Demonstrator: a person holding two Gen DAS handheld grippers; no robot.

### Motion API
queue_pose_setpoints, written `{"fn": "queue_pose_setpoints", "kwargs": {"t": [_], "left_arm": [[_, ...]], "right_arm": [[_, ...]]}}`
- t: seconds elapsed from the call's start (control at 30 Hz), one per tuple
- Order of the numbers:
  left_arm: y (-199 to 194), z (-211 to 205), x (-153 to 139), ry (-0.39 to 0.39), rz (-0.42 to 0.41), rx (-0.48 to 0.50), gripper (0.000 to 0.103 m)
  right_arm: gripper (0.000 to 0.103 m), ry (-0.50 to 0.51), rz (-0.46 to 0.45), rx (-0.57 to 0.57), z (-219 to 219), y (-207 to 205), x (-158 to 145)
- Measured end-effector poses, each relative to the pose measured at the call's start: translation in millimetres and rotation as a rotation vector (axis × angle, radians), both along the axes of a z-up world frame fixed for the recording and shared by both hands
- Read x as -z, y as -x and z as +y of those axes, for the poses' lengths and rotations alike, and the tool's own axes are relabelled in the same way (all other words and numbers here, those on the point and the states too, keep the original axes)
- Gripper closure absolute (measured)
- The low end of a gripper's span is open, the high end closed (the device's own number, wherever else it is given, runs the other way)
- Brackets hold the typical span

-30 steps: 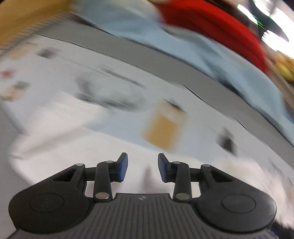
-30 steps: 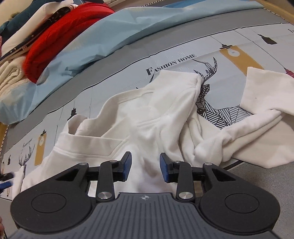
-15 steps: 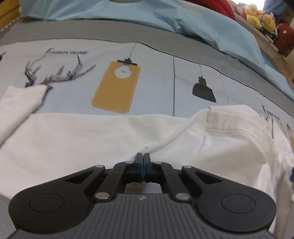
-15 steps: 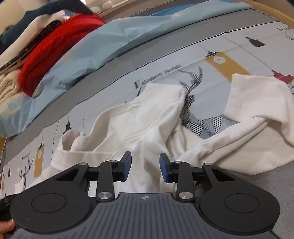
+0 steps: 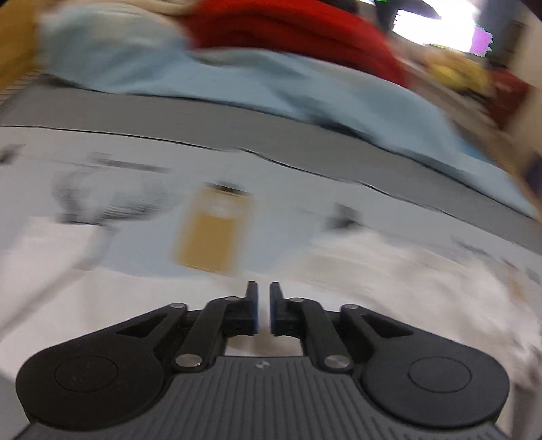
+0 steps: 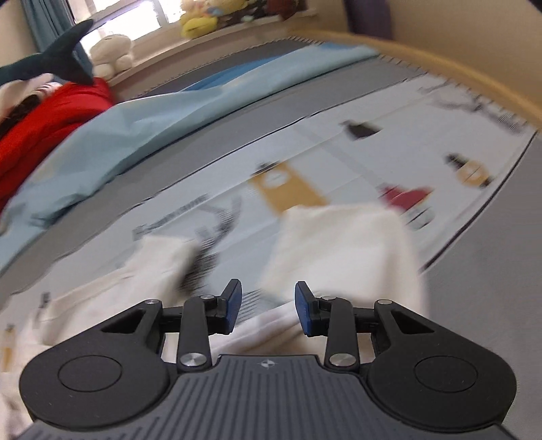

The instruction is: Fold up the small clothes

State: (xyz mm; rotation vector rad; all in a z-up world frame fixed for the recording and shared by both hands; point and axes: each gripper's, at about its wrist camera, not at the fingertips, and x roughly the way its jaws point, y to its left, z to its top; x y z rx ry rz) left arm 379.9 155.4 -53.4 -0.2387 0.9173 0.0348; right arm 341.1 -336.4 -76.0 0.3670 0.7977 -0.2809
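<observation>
My left gripper (image 5: 264, 309) has its blue-padded jaws a narrow slit apart and opening; through the slit I see only the white cotton garment (image 5: 101, 304) beneath, and I cannot make out any cloth pinched between the pads. The whole left view is smeared with blur. That garment spreads across the lower part of it, from the left edge under my fingers to a rumpled heap on the right. Beyond it lies the pale printed bed cover (image 5: 142, 243) with a mustard-yellow lamp print (image 5: 211, 233), then a grey band, then a crumpled light-blue sheet (image 5: 237, 78) and a folded red knit blanket (image 5: 305, 30) at the far side.

My right gripper (image 6: 268, 306) holds its jaws clearly apart, with nothing pressed between the pads. Below and ahead of them the same white garment (image 6: 342, 247) lies bunched on the bed cover (image 6: 338, 149), one fold rising just beyond my right finger and another part trailing off to the left. Farther back are the blue sheet (image 6: 142, 128) and the red blanket (image 6: 50, 118) at the left edge, with soft toys (image 6: 200, 23) along the window ledge at the top.
</observation>
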Motion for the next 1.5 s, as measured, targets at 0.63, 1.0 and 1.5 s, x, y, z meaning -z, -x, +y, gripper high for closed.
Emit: {"fn": "queue_pose_setpoints", "kwargs": {"t": [0.63, 1.0, 1.5], "left_arm": [[3, -50, 49, -0.103, 0.264, 0.177, 0.082], [2, -55, 51, -0.128, 0.259, 0.186, 0.082], [3, -60, 51, -0.150, 0.255, 0.194, 0.081]], "right_arm": [[0.096, 0.200, 0.138, 0.022, -90, 4, 41], [0.098, -0.161, -0.105, 0.632, -221, 76, 30], [0.069, -0.443, -0.283, 1.046, -293, 158, 57]]}}
